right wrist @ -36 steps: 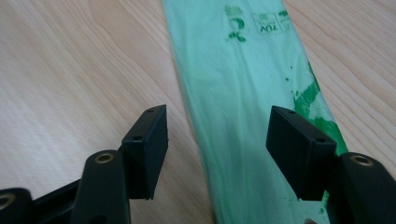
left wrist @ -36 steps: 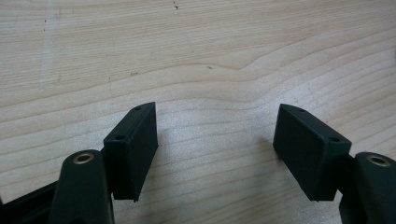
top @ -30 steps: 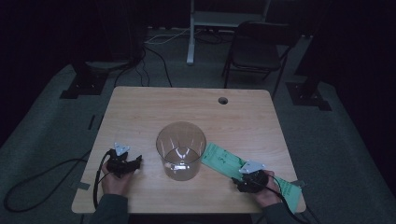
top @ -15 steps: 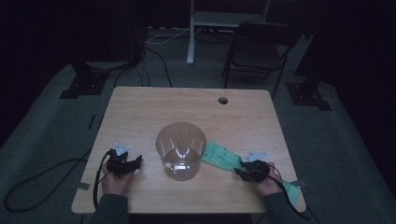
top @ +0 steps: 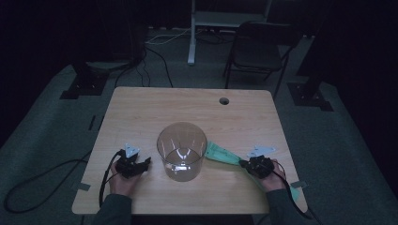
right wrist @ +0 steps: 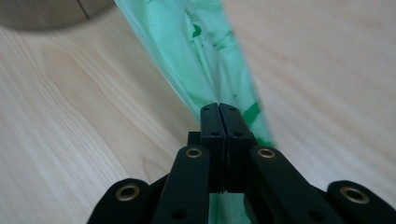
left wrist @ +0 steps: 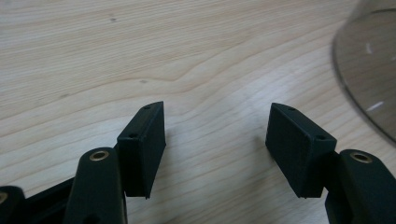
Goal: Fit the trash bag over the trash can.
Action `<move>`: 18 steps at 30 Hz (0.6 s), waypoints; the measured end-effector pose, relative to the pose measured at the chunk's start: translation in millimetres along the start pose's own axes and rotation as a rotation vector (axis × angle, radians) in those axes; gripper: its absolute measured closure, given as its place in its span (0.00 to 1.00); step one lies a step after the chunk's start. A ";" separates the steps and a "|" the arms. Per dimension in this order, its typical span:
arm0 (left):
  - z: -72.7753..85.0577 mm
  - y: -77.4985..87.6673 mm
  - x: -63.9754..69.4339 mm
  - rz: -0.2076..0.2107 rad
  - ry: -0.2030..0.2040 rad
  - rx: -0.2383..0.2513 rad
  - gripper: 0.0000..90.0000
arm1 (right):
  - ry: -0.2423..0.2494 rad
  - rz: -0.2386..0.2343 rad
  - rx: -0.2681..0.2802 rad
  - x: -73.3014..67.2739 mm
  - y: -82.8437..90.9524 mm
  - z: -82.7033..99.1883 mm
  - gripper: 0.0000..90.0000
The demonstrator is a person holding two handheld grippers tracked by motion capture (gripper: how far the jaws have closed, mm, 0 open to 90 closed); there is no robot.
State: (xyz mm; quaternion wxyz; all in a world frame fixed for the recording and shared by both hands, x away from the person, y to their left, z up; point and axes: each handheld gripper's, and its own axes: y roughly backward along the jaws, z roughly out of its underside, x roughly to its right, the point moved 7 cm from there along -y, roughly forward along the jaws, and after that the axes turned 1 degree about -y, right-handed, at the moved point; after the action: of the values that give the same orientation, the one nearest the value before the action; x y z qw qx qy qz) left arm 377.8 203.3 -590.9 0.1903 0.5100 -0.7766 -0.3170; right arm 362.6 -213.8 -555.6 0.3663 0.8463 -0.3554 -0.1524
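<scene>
My right gripper [right wrist: 219, 109] has its jaws pressed together on the thin green bag [right wrist: 205, 56]; they have just been closing, and the film now sits pinched between the pads. The bag runs from that grip across the bench [top: 141, 108] toward the clear plastic bin [top: 181, 151], its far end lying just beside the bin's base. My left gripper [left wrist: 217, 140] has its jaws spread wide with bare wood between them, though they have just closed in slightly. It sits low over the bench on the other side of the bin, near its wall but apart from it.
</scene>
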 end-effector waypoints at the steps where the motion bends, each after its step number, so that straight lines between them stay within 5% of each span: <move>1: 0.0 0.0 0.0 0.000 0.000 0.000 0.42 | 0.000 0.000 0.000 0.0 0.0 0.0 0.99; 18: -5.1 -4.9 20.9 0.064 -0.060 0.006 0.42 | 0.070 -0.042 0.239 -2.1 65.7 -94.5 0.99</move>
State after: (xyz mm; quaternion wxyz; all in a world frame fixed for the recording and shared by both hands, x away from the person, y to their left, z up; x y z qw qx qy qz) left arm 375.7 181.4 -591.1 0.1753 0.4759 -0.7988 -0.3236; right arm 377.9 -195.4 -443.0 0.2720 0.8959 -0.3403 -0.0869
